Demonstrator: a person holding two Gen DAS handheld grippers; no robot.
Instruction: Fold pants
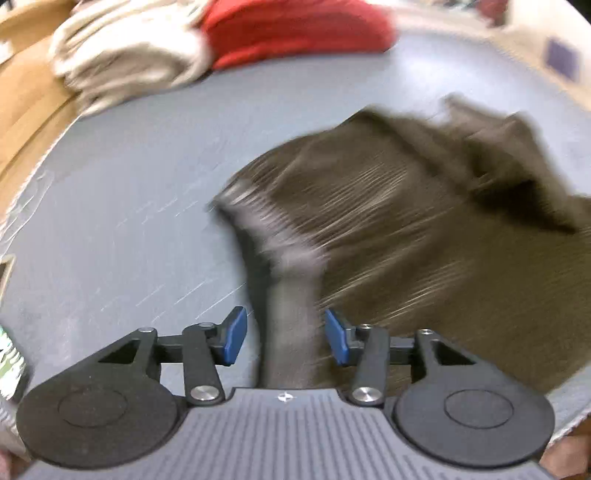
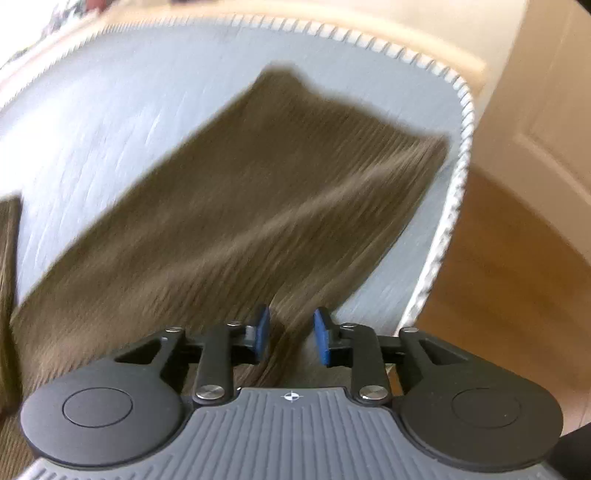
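Nearest each lens the jaws stand apart: the left gripper (image 1: pixel 285 334) has a grey strip of the pants (image 1: pixel 388 221) running up between its blue pads without either pad pressing it, and the right gripper (image 2: pixel 291 338) hangs open over a ribbed leg. The brown pants lie spread on the grey mat (image 2: pixel 110 122), reaching toward its stitched edge. They look soft, light and limp, likely to sag and bunch, so a hem or waistband edge seems the best hold. Farther off sit cream and red folded clothes (image 1: pixel 288 26). Through the blur, no writing can be read.
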